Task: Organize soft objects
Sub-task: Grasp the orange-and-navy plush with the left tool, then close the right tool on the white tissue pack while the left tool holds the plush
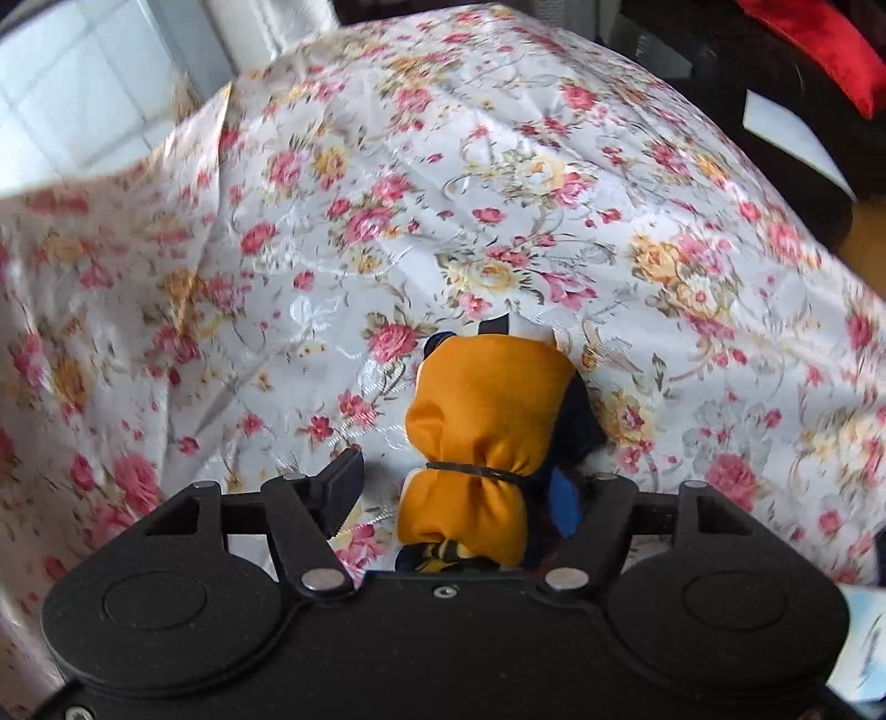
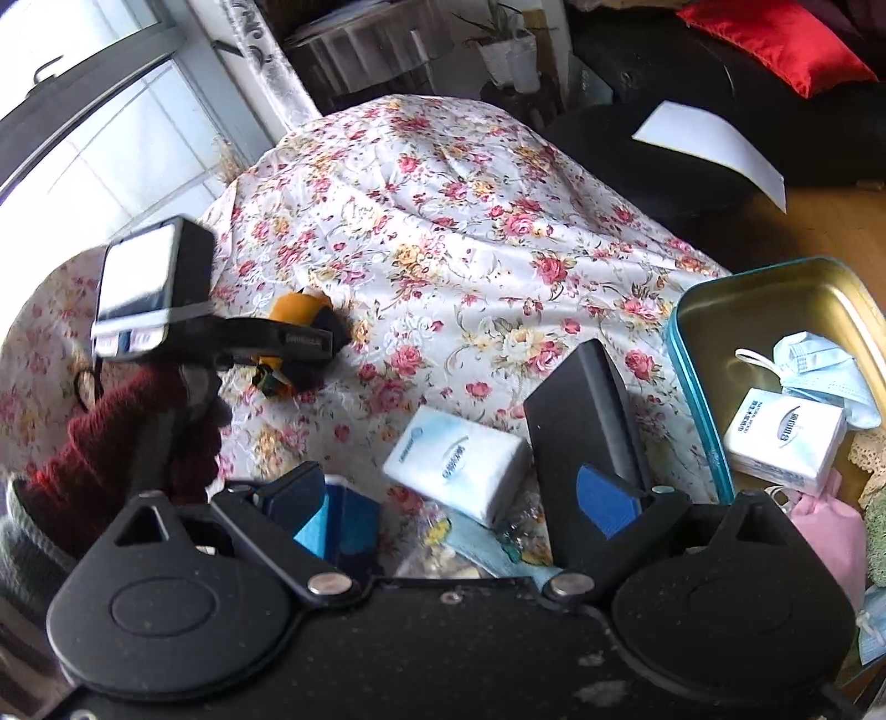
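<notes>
An orange cloth pouch (image 1: 487, 399), tied with a thin black band, lies on the flowered tablecloth (image 1: 387, 194). My left gripper (image 1: 465, 476) straddles it with the jaws open. The left finger (image 1: 340, 487) stands clear of the pouch, and the right finger is mostly hidden behind it. In the right wrist view the same gripper (image 2: 302, 340) sits over the pouch (image 2: 299, 310), held by a hand in a dark red knitted sleeve (image 2: 111, 443). My right gripper (image 2: 443, 432) is open above a white tissue pack (image 2: 454, 462) that lies between its fingers.
A teal metal tin (image 2: 686, 354) at the right holds another tissue pack (image 2: 786, 443) and a blue face mask (image 2: 819, 360). A pink pouch (image 2: 825, 526) lies in front of it. Small packets (image 2: 437, 537) lie under the right gripper. A black sofa with a red cushion (image 2: 775, 39) stands behind.
</notes>
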Demonstrator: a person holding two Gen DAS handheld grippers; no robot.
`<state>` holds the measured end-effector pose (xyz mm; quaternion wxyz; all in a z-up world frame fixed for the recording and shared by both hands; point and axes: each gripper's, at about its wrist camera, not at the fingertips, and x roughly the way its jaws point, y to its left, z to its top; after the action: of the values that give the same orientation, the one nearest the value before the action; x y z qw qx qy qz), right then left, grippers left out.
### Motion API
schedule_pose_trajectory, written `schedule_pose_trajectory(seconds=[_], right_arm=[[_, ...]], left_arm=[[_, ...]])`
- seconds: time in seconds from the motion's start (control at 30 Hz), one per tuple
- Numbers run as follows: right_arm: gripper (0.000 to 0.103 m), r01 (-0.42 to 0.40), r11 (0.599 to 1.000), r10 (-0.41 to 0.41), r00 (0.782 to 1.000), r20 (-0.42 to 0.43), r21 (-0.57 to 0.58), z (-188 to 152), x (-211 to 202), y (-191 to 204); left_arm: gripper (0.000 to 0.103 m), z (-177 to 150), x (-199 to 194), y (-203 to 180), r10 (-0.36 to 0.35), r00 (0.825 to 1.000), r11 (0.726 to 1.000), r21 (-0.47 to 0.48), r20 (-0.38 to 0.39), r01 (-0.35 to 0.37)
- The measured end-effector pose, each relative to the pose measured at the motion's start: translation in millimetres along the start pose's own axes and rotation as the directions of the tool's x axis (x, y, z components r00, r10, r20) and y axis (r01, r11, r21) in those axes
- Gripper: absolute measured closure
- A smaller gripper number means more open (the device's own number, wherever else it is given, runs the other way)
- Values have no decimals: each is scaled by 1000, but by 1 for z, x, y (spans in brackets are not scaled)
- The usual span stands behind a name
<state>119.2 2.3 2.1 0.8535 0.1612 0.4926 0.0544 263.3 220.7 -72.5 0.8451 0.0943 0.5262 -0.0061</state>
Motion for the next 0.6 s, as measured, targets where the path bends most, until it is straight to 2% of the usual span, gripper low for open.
schedule_pose_trajectory(seconds=[0.03,0.1,0.13,0.2,0.23,0.27,0.3,0.43,0.6], right_arm=[[4,-1,1000,1,1000,-10,16,3,3,0],[5,-2,999,3,999,-37,49,10,11,1],[5,1,998,3,999,-52,65,13,16,1],[5,6,996,1,997,-81,87,18,25,2],[5,8,995,1,996,-92,95,20,30,3],[5,10,995,0,995,-102,98,22,35,5],[5,14,995,-2,993,-115,101,23,39,7],[5,45,992,-25,986,-164,116,27,57,12],[5,104,988,-77,972,-220,114,27,83,20]], left_arm=[[29,1,2,4,-15,1000,1000,-21,-11,15],[6,1,7,15,-65,998,995,-77,-16,63],[2,-1,9,19,-69,998,994,-82,-11,68],[2,-5,14,24,-57,998,996,-66,4,57],[3,-6,20,32,-70,998,993,-97,-1,70],[2,-8,22,40,-113,994,985,-131,2,112],[2,-8,22,40,-116,993,987,-110,3,116],[2,-6,22,35,-97,995,991,-94,0,96],[2,-10,21,34,-89,996,992,-91,33,91]])
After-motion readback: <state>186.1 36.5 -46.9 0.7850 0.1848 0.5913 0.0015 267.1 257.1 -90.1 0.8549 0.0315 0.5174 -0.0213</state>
